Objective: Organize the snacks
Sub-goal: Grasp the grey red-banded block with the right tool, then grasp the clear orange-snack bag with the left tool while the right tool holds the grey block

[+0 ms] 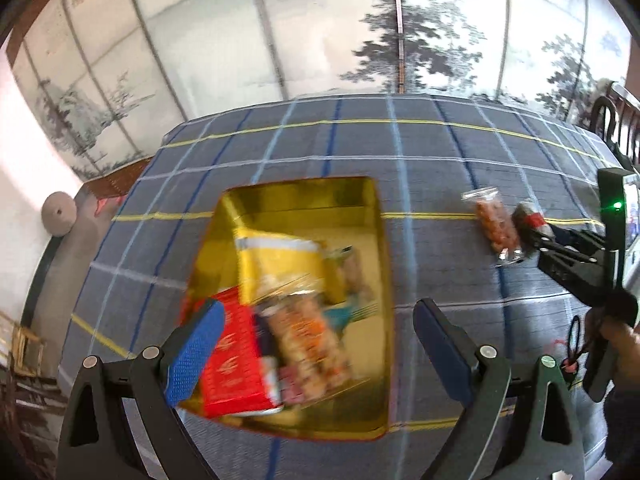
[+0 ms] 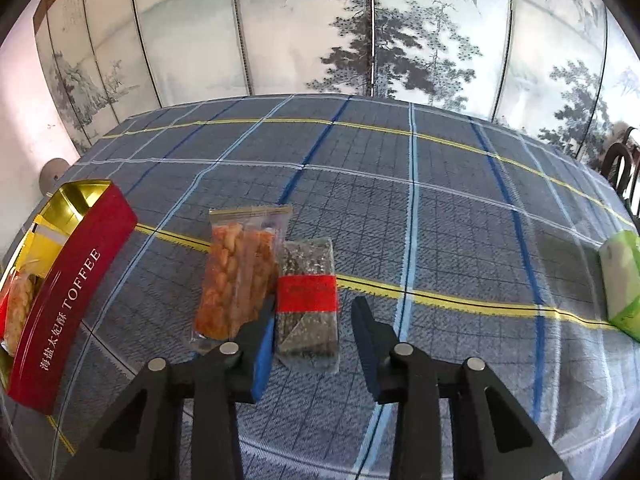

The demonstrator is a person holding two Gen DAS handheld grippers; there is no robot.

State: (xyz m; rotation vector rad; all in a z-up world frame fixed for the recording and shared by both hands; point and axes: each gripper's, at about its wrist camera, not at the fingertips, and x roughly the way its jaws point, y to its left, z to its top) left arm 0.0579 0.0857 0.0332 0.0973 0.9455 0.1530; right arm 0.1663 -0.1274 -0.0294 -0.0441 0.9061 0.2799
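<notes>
The dark packet (image 2: 307,300) lies flat on the checked tablecloth (image 2: 440,220), out to the right of the toffee tin (image 2: 76,280) and farther from it than the orange snack packet (image 2: 238,276), which touches its near side. It looks like a slim slab of seeded brittle in clear film with a red paper band across its middle, so I judge it light, fairly stiff, and liable to snap if bent. The film is glossy and probably slippery; the banded middle seems the surest place to pinch, across the narrow width. The right gripper (image 2: 314,320) straddles it with jaws parted. The pad on the tin's side is at the packet's edge, while the other stands clear of it, so nothing is clamped yet. The orange packet is softer, a loose bag of knobbly fried pieces that would crush under a hard squeeze. The tin itself is rigid metal — red outside, mirror-gold inside — already holding a red box (image 1: 234,360), a yellow bag (image 1: 280,264) and more crinkly packets. The left gripper (image 1: 316,332) hangs over the tin, jaws wide and empty. A green soft pack (image 2: 622,280) sits far from the tin.
</notes>
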